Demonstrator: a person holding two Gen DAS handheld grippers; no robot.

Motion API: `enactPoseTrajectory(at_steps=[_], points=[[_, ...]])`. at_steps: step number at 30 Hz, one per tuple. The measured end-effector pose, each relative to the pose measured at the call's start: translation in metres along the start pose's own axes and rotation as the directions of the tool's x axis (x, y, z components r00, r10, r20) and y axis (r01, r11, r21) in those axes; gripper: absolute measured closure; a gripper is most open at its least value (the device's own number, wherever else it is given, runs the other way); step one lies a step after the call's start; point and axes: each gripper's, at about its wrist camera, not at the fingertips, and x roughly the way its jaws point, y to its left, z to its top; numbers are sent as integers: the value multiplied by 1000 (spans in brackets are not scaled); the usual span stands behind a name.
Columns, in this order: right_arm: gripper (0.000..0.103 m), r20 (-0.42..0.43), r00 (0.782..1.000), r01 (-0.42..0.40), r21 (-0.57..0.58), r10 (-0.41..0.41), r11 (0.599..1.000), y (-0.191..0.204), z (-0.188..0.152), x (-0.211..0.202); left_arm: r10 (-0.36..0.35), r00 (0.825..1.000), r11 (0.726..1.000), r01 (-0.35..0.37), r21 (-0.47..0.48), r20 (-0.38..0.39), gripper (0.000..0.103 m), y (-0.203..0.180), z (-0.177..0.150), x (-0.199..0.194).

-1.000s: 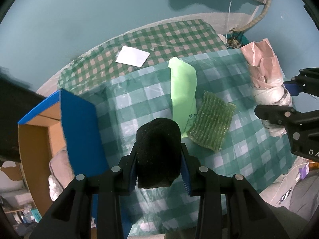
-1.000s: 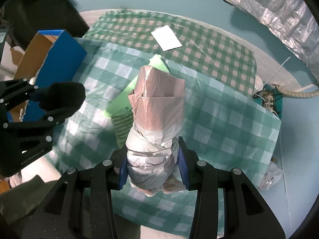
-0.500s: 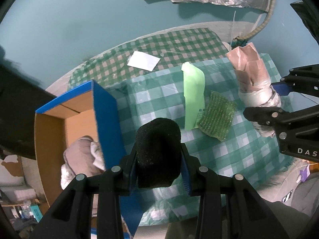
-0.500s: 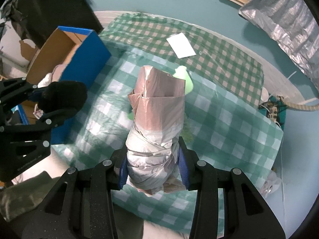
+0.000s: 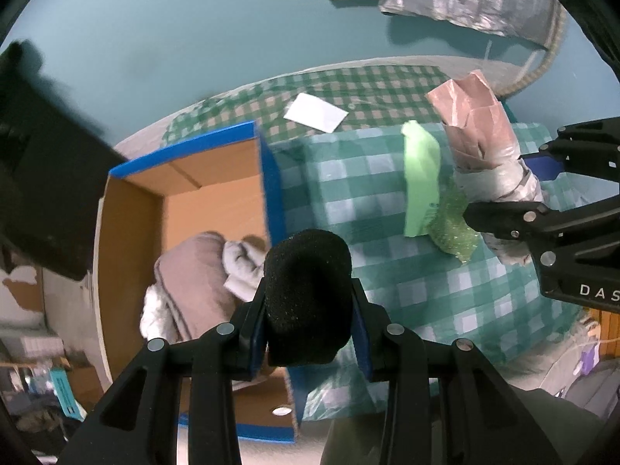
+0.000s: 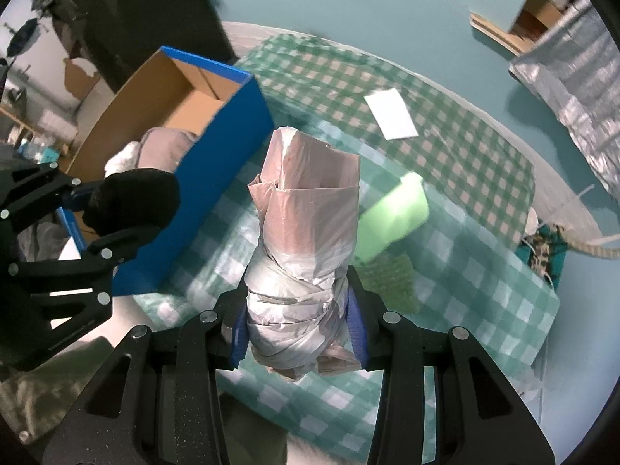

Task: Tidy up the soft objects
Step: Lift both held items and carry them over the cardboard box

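Observation:
My left gripper point(image 5: 309, 333) is shut on a black foam sponge point(image 5: 308, 294), held above the right wall of the blue cardboard box point(image 5: 271, 190). Folded grey and white cloths point(image 5: 193, 286) lie inside that box. My right gripper point(image 6: 297, 333) is shut on a rolled bundle of pink and grey plastic bags point(image 6: 306, 232), which hangs over the checked cloth to the right of the box point(image 6: 217, 190). The right wrist view shows the black sponge point(image 6: 133, 199) and the left gripper's fingers point(image 6: 104, 248) at the left. A light green foam pad point(image 5: 420, 182) and a green scrubbing pad point(image 5: 451, 228) lie on the table.
A round table wears a green checked cloth point(image 5: 387, 89) with a lighter checked sheet point(image 5: 426, 290) on top. A white card point(image 5: 316, 112) lies at the far side. Silver foil sheeting point(image 6: 573, 69) and a rope lie on the teal floor beyond. A dark object point(image 5: 42, 178) stands left of the box.
Both grippers have moved left and a little up with their loads. The box's open inside, with its cloths, has come into view under the left gripper.

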Motion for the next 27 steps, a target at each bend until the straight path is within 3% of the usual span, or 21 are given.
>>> enactPoseTrajectory(at_steps=[27], points=[[62,-31,996,-83,-230,78,970,114,74,32,72,997,966,-79,-246,-36,66,116,-43,-1]])
